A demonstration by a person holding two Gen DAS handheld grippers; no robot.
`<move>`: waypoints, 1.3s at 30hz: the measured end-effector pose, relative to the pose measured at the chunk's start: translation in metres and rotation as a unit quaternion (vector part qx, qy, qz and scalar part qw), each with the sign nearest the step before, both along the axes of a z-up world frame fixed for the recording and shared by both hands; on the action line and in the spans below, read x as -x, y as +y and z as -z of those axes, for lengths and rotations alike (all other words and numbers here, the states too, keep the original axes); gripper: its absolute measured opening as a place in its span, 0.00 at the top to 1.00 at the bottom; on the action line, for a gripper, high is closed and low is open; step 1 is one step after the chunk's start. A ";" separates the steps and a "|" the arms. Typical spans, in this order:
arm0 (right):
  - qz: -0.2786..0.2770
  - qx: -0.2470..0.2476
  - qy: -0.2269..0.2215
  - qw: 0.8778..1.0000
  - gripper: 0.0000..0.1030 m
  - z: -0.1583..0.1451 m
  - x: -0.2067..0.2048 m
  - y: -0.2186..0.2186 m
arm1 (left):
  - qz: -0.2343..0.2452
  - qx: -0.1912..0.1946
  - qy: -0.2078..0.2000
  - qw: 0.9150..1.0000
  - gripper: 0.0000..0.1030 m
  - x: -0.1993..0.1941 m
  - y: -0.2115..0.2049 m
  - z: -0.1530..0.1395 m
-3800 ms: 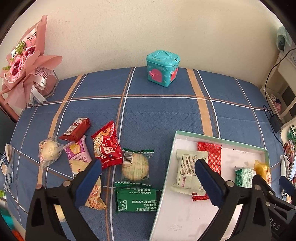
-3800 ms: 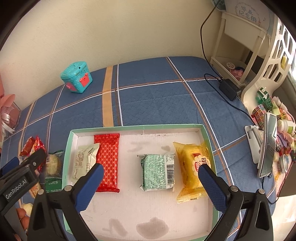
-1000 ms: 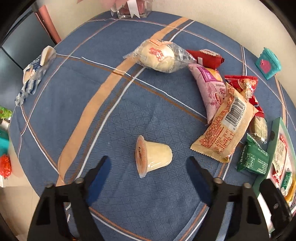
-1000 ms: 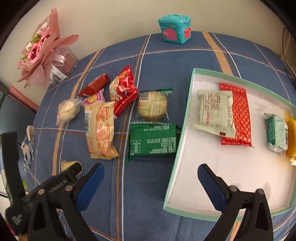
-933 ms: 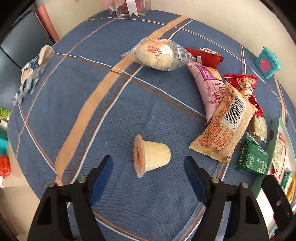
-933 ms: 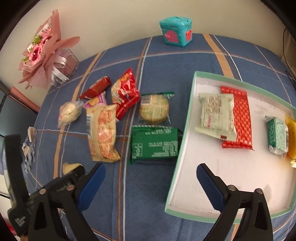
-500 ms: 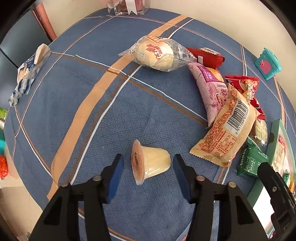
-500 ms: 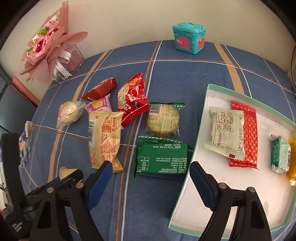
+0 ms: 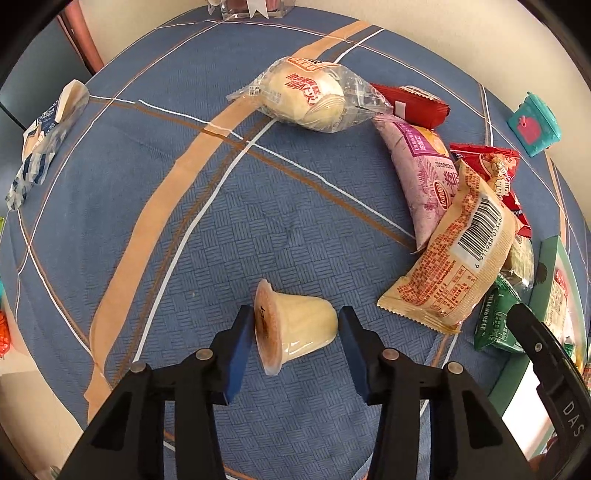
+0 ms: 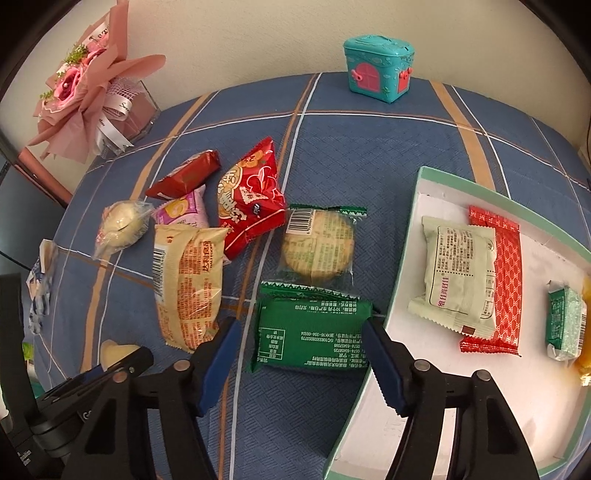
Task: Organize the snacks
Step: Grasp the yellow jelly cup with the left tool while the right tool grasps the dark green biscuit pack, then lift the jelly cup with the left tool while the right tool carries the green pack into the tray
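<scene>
Jelly cup (image 10: 117,353) mostly hidden behind left tool (image 10: 92,373). Yellow packet (image 10: 584,332) cut by frame edge in tray (image 10: 406,266). Round cookie (image 9: 521,258) largely covered by orange packet (image 9: 456,254).

Setting: a lived-in room of a home. Evidence: a table covered by a blue checked fabric cloth with orange and white stripes (image 10: 369,147), pushed against a plain cream plaster wall (image 10: 258,33); a bouquet of pink paper-wrapped artificial roses with white ribbon (image 10: 85,96) beside a clear square glass vase (image 10: 136,110); a small teal plastic toy house with pink door (image 10: 378,66); assorted wrapped shop-bought snacks loose on the cloth and in a shallow mint-rimmed white cardboard tray (image 10: 402,273).
</scene>
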State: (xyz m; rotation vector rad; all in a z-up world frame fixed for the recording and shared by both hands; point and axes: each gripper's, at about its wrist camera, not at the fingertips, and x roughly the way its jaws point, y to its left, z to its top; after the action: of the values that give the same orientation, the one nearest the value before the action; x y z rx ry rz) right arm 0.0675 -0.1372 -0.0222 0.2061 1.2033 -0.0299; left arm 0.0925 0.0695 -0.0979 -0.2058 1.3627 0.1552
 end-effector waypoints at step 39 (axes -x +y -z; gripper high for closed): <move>0.018 -0.046 0.001 0.999 0.34 0.008 -0.015 0.001 | -0.002 0.013 -0.005 1.000 0.53 0.011 0.002 -0.007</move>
State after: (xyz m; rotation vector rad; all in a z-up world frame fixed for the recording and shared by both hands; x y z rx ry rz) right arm 0.0824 -0.1358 -0.0303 0.3092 1.2045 -0.0070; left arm 0.0818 0.0720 -0.0906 -0.2318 1.3552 0.1398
